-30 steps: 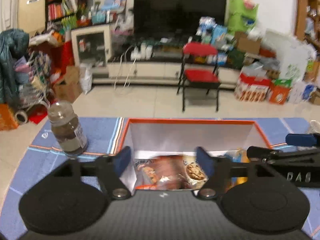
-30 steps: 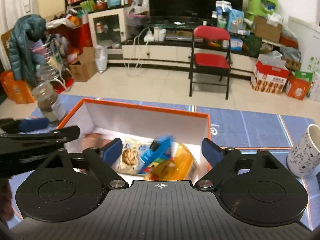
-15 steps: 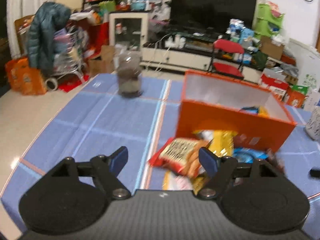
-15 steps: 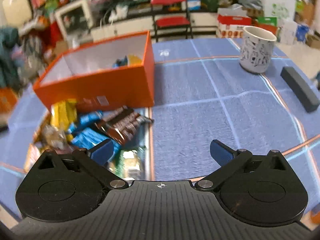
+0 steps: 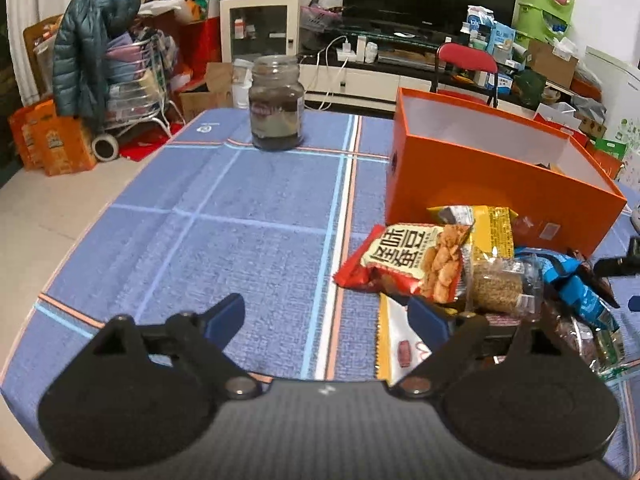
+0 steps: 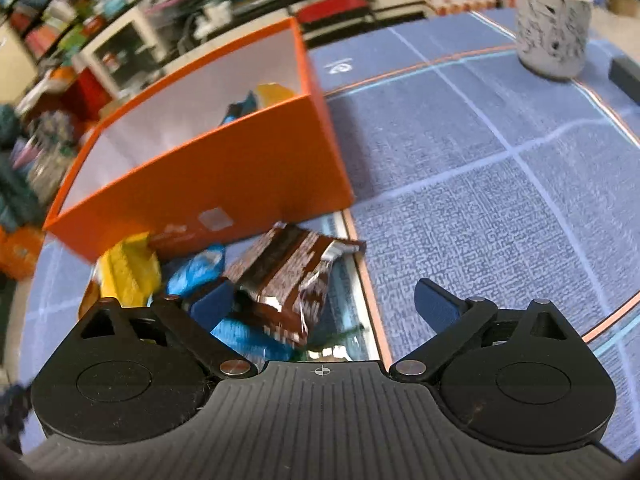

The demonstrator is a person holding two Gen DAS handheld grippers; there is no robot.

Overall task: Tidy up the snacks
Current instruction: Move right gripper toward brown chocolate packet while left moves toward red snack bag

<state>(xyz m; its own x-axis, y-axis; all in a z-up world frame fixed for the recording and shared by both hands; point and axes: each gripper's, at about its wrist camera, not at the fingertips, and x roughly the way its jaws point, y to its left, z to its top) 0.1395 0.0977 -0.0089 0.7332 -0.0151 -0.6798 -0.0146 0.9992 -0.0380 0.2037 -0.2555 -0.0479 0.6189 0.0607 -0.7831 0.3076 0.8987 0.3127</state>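
Observation:
An orange box [image 5: 492, 192] with a white inside stands on the blue tablecloth; it also shows in the right wrist view [image 6: 208, 176] with a blue and a yellow packet inside. A pile of snack packets lies in front of it: a red and cream packet [image 5: 408, 260], a yellow one [image 5: 494, 228], a clear oat bar [image 5: 500, 286], blue packets [image 5: 576, 288]. My left gripper [image 5: 326, 318] is open and empty, just left of the pile. My right gripper [image 6: 324, 304] is open, low over a brown chocolate packet [image 6: 284, 276] that lies between its fingers.
A glass jar [image 5: 276, 102] of dark stuff stands at the table's far side. A patterned white mug [image 6: 552, 24] and a dark block [image 6: 626, 76] stand at the far right. The table's rounded edge runs along the left, with floor and room clutter beyond.
Both grippers have pulled back from over the box and come down to the packets in front of it. The right gripper has moved closer to the brown packet.

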